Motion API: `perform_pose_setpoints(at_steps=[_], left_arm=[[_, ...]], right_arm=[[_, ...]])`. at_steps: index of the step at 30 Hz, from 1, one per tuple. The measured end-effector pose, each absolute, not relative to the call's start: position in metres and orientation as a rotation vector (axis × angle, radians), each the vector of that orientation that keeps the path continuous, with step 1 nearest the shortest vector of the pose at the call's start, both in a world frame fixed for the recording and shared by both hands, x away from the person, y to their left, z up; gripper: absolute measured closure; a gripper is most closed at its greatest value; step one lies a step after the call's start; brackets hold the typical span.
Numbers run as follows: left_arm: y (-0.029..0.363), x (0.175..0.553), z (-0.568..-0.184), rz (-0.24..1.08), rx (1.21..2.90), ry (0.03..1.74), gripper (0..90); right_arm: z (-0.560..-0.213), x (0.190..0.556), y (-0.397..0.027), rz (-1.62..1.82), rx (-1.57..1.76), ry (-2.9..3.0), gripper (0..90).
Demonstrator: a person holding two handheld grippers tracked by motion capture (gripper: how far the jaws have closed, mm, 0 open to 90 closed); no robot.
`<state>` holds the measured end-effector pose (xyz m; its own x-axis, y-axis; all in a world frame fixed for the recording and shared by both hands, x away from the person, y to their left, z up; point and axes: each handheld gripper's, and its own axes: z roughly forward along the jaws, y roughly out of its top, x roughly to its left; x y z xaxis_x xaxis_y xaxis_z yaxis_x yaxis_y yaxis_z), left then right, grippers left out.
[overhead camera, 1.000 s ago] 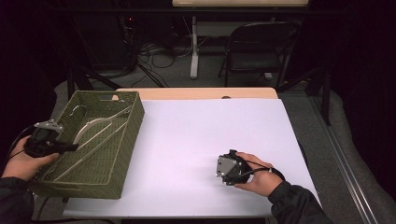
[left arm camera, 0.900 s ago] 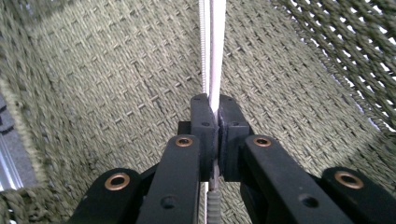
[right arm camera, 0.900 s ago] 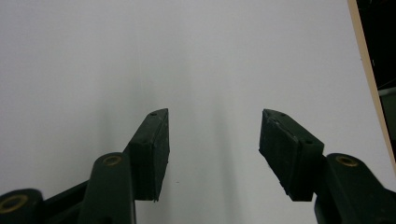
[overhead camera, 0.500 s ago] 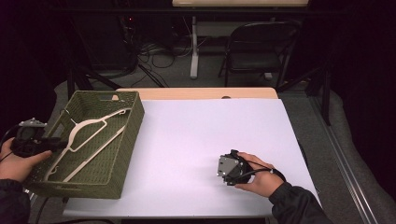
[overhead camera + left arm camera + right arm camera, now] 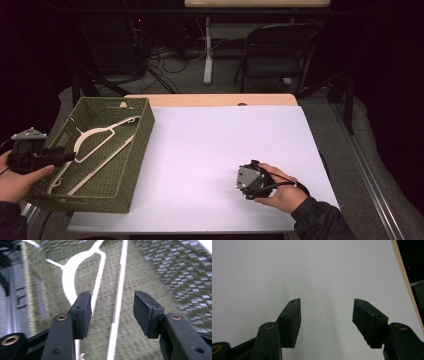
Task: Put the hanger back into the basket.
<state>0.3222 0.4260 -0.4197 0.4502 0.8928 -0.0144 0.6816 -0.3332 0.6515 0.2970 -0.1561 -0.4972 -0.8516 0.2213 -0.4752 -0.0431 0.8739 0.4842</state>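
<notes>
A green woven basket (image 5: 142,132) stands on the left of the white table (image 5: 215,140). A white hanger (image 5: 100,135) lies inside it. My left gripper (image 5: 71,157) hovers at the basket's left rim and points in over it. In the left gripper view the gripper (image 5: 112,298) is open and its jaws have just been opening. Nothing is between them, and the hanger (image 5: 70,277) lies below on the basket floor (image 5: 140,315). My right gripper (image 5: 244,181) rests low over the table at the front right. Its jaws (image 5: 325,303) have also just been opening, with bare table (image 5: 287,270) between them.
A wooden strip (image 5: 210,100) runs along the table's far edge. Beyond it stand a folding chair (image 5: 275,50), a table leg and loose cables on the floor. The basket's far wall has a handle slot (image 5: 122,105).
My left gripper has drawn back to the left, from over the basket to its left rim, and risen a little. The hanger has settled into the basket. The right hand has kept its place.
</notes>
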Motion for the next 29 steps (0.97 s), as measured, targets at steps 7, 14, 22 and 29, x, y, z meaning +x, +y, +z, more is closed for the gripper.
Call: perform_pose_setpoints(at_steps=[7, 14, 22, 29], left_arm=[[0.385, 0.291, -0.410, 0.493, 2.097, 1.193, 45.5], [0.344, 0.259, -0.408, 0.458, 2.059, 1.066, 44.4], [0.280, 0.237, -0.428, 0.393, 2.081, 0.915, 44.1], [0.219, 0.235, -0.459, 0.353, 2.179, 0.804, 44.1]], right_arm=[[-0.488, 0.284, -0.176, 0.709, 0.281, 2.490, 37.4], [-0.484, 0.264, -0.209, 0.757, 0.459, 2.443, 36.0], [-0.488, 0.242, -0.242, 0.849, 0.696, 2.367, 35.3], [-0.503, 0.236, -0.252, 0.932, 0.828, 2.332, 34.4]])
